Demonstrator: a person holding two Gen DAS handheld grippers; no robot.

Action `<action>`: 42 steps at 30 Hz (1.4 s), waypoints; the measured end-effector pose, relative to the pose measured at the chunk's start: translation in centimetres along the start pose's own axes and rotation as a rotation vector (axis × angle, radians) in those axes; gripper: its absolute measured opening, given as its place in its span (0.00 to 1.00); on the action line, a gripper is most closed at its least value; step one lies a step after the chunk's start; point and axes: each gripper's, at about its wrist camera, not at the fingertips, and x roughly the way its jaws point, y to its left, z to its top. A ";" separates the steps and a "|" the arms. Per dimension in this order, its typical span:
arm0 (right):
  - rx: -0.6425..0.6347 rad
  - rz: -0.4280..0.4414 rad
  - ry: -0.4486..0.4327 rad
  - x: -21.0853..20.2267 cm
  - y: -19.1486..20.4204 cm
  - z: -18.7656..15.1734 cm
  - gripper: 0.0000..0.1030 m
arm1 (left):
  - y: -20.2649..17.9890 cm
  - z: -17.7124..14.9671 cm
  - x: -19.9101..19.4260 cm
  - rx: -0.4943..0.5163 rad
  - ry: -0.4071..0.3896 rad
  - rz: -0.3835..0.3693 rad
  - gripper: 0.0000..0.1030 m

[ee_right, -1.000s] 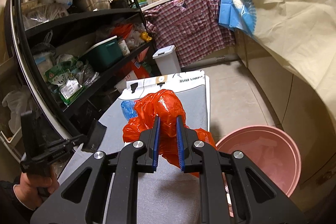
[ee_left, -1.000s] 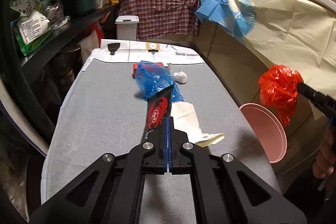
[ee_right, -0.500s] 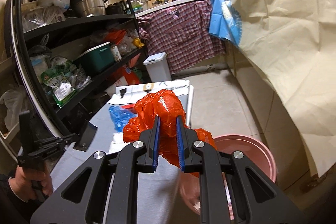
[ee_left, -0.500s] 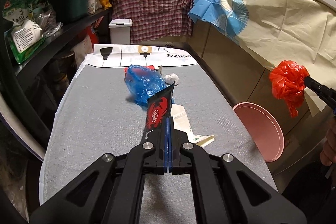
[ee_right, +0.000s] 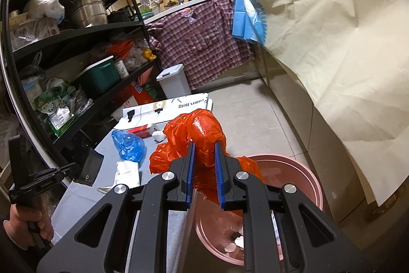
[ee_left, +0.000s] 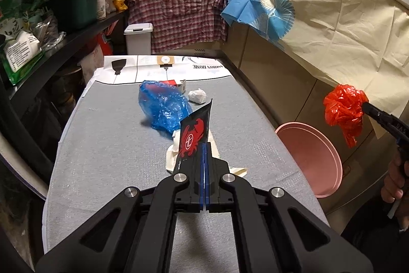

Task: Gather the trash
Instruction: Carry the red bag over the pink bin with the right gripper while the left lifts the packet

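- Over the round pink plastic basin [ee_right: 310, 178] on the floor, the right gripper [ee_right: 204, 157] clamps a crumpled red plastic bag [ee_right: 202, 129], its loose tail hanging toward the rim.
- Above the grey-covered table [ee_left: 107, 145], the left gripper [ee_left: 205, 157] is fully closed on a flat black wrapper with a red crab print [ee_left: 194, 134].
- Left on the table: a blue plastic bag [ee_left: 163, 106], a white paper wad [ee_left: 196, 96] and a cream paper scrap [ee_left: 171, 157].
- Risk: the light bag may drift on release and land on the floor if the jaws open off-centre.
- Risk: the thin wrapper could slip, since only its lower edge is pinched.
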 end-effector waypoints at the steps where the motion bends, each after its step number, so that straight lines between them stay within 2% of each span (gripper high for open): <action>1: 0.000 -0.006 -0.003 -0.1 -0.2 0.0 0.15 | -0.2 0.1 0.0 0.001 -0.002 -0.001 0.00; 22: 0.043 -0.106 -0.034 -1.1 -3.3 -0.1 0.15 | -4.1 2.4 -0.2 0.035 -0.030 -0.076 0.00; 42: 0.059 -0.180 -0.040 -1.3 -5.0 -0.2 0.15 | -8.9 2.8 3.1 0.088 0.018 -0.132 0.00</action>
